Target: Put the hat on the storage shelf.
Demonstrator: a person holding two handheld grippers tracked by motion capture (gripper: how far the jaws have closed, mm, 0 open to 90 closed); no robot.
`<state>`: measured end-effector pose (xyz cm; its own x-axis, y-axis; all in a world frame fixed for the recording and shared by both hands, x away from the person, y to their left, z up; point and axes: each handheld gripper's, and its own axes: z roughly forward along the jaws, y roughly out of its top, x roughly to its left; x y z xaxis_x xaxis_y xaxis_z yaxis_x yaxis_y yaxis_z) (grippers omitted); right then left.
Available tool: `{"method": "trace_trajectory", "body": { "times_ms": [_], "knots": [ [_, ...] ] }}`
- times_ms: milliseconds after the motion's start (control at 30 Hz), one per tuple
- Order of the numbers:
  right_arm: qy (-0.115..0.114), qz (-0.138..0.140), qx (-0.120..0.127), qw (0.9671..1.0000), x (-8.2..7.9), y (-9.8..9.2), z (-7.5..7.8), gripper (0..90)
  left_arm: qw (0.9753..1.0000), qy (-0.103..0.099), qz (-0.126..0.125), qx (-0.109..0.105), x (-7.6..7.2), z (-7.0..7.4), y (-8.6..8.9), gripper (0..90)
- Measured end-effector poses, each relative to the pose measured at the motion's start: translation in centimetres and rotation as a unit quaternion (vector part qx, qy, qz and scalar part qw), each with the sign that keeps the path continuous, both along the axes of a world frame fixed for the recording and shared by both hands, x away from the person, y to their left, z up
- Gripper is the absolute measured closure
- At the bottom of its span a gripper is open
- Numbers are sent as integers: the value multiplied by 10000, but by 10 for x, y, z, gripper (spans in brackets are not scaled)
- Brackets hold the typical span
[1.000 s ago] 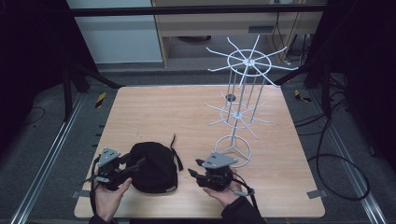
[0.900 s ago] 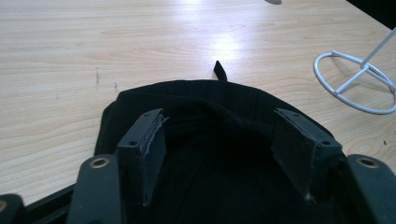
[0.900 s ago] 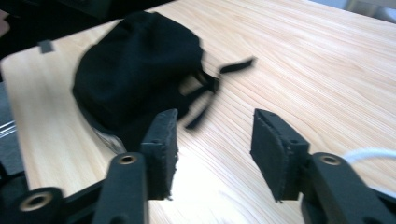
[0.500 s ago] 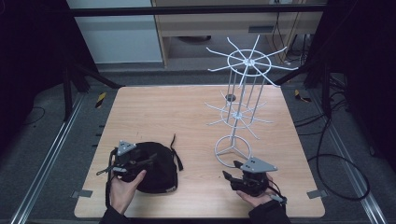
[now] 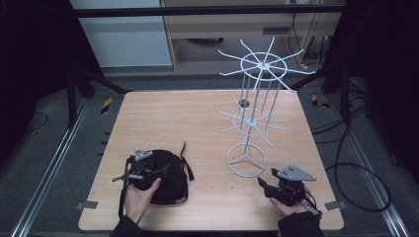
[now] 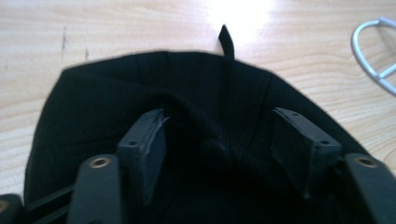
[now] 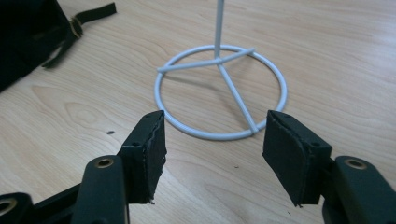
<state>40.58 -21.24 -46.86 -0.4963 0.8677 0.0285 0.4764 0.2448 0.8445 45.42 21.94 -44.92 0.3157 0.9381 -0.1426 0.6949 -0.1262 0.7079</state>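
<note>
Resting on one table [image 5: 163,113]: one black cap [image 5: 170,173], one wire rack [image 5: 252,123], two grippers.

The high view is dim and soft overall — the wooden table [image 5: 207,123] is the one evenly lit area, and the surroundings fall to near black. The white wire rack [image 5: 254,113] stands out pale but slightly fuzzy, casting only faint shadows.

In the left gripper view a bright glare patch burns out the wood ahead of the left gripper [image 6: 231,133], while the black bag [image 6: 116,93] under it is so dark that its folds barely show. Its near jaw bases are blurred.

In the right gripper view the light is even — the rack's ring casts a soft shadow just ahead of the right gripper [image 7: 215,128], and the lower corners are out of focus.
</note>
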Motion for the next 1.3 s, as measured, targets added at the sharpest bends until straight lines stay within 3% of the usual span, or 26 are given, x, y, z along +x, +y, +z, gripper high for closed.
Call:
{"method": "trace_trajectory", "body": {
  "times_ms": [67, 100, 133, 233, 367, 500, 567, 600, 633, 667, 733, 800, 867, 933, 1000, 1033, 1067, 1100, 1133, 1167, 1200, 1300],
  "knots": [
    [10, -10, -14, 10000, 1, -1, -1, 389, 9999, 122, -9, -32, 2, -4, 2, 483],
    [10, -10, -14, 10000, 1, -1, -1, 389, 9998, 198, -11, -68, 3, -6, 3, 483],
    [18, -11, -20, 10000, 1, -2, -2, 392, 9994, 336, -7, -123, 6, -11, 6, 565],
    [74, 0, 7, 10000, 1, -3, -2, 397, 9991, 402, 28, -129, 8, -13, 8, 682],
    [77, -2, -2, 10000, 2, -5, -3, 408, 9991, 403, 13, -91, 9, -13, 14, 740],
    [95, -9, 26, 10000, 2, -6, -3, 412, 9997, 201, -44, -100, 6, -6, 21, 768],
    [67, -7, 14, 10000, 3, -7, -4, 414, 9999, 8, -61, -142, 2, 1, 25, 771],
    [93, -20, 41, 9999, 3, -7, -4, 416, 9995, -218, -99, -208, -3, 9, 31, 774],
    [93, -20, 41, 9999, 3, -7, -4, 416, 9995, -218, -99, -208, -3, 9, 31, 776],
    [60, -28, 30, 10000, 3, -9, -5, 418, 9987, -388, -102, -299, -7, 15, 34, 777],
    [65, -37, 47, 10000, 3, -9, -5, 420, 9981, -503, -122, -338, -9, 19, 37, 779],
    [62, -64, 69, 9999, 3, -11, -5, 421, 9958, -795, -226, -397, -16, 30, 40, 782],
    [48, -65, 86, 9999, 3, -12, -4, 421, 9951, -864, -256, -411, -17, 32, 40, 783],
    [26, -83, 74, 9999, 3, -13, -4, 421, 9928, -1052, -352, -444, -21, 38, 39, 784],
    [15, -99, 55, 9999, 3, -14, -4, 420, 9884, -1355, -495, -465, -28, 48, 37, 784],
    [15, -99, 55, 9999, 3, -14, -4, 420, 9884, -1355, -495, -465, -28, 48, 37, 784],
    [17, -108, 132, 9999, 3, -14, -4, 419, 9850, -1546, -570, -517, -32, 55, 36, 784],
    [17, -108, 132, 9999, 3, -14, -4, 419, 9850, -1546, -570, -517, -32, 55, 36, 784],
    [-31, -132, 96, 9999, 3, -15, -4, 417, 9812, -1721, -628, -613, -36, 62, 36, 784],
    [-29, -144, 98, 9998, 3, -16, -4, 416, 9793, -1794, -660, -669, -38, 65, 36, 784],
    [-29, -144, 98, 9998, 3, -16, -4, 416, 9793, -1794, -660, -669, -38, 65, 36, 784],
    [-77, -167, 105, 9998, 3, -17, -3, 413, 9729, -2018, -743, -851, -44, 77, 37, 785]
  ]
}}
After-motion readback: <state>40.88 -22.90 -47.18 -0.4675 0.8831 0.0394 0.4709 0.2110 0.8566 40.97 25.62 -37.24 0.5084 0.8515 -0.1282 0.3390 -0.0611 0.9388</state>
